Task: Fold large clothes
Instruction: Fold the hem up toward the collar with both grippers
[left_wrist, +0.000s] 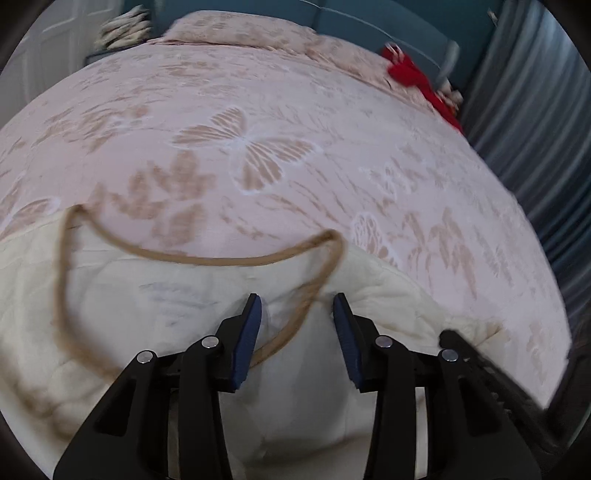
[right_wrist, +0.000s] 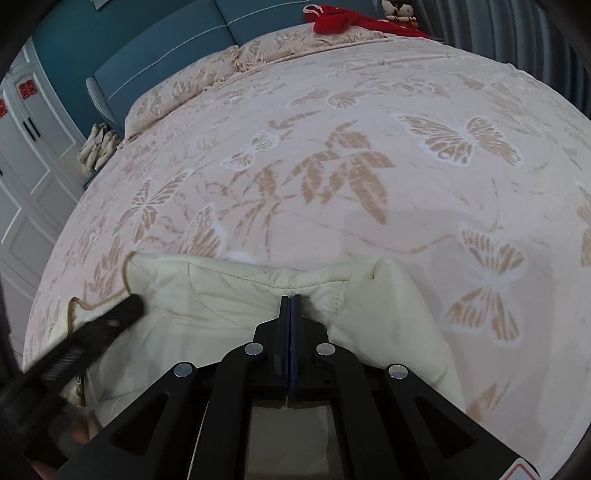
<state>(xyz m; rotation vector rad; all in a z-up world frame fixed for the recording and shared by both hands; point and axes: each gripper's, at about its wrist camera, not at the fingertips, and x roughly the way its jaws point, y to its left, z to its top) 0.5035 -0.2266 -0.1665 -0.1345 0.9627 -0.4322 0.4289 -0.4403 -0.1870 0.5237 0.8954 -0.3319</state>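
A cream quilted garment (left_wrist: 155, 295) (right_wrist: 207, 317) with tan trim (left_wrist: 207, 260) lies spread at the near edge of a bed under a pink butterfly blanket (left_wrist: 258, 147) (right_wrist: 332, 166). My left gripper (left_wrist: 297, 302) hangs open just above the garment, and a strand of the trim runs between its blue pads without touching them. My right gripper (right_wrist: 290, 297) is shut, its tips pressed against a fold of the garment; no fabric shows between the pads. One of its fingers (left_wrist: 465, 347) shows at the right of the left wrist view.
Pillows (left_wrist: 240, 29) (right_wrist: 184, 92) lie at the bed's far end against a teal headboard (right_wrist: 166, 48). A red cloth (left_wrist: 406, 70) (right_wrist: 343, 18) lies at the far right corner. A grey curtain (left_wrist: 535, 110) runs along the right side, white wardrobe doors (right_wrist: 29, 147) along the left.
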